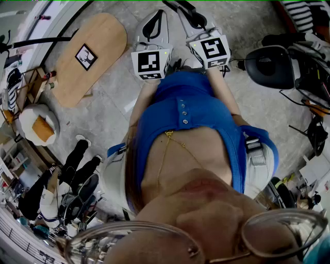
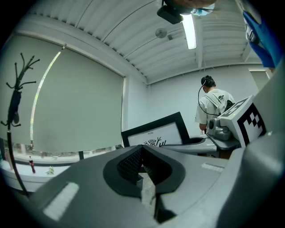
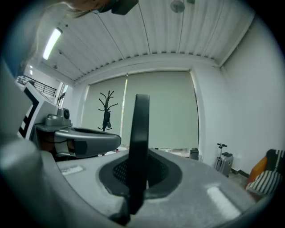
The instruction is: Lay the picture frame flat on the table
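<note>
The right gripper (image 3: pixel 139 171) has its jaws clamped on the picture frame (image 3: pixel 141 124), whose thin black edge stands upright straight out of them. The left gripper (image 2: pixel 141 150), jaws together and empty, faces the frame's front just ahead and to its right. The wooden table (image 1: pixel 105 36) seems to lie lower left of both.

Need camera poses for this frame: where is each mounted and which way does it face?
Head view: on the person's head, facing steeply down; shows their blue top, left gripper and right gripper over the floor.
Left gripper view: on the left gripper, looking level along its shut jaws toward a blinded window.
Right gripper view: on the right gripper, looking along jaws clamped on the picture frame, edge-on.
Shared: each gripper view shows the picture frame and the other gripper.
</note>
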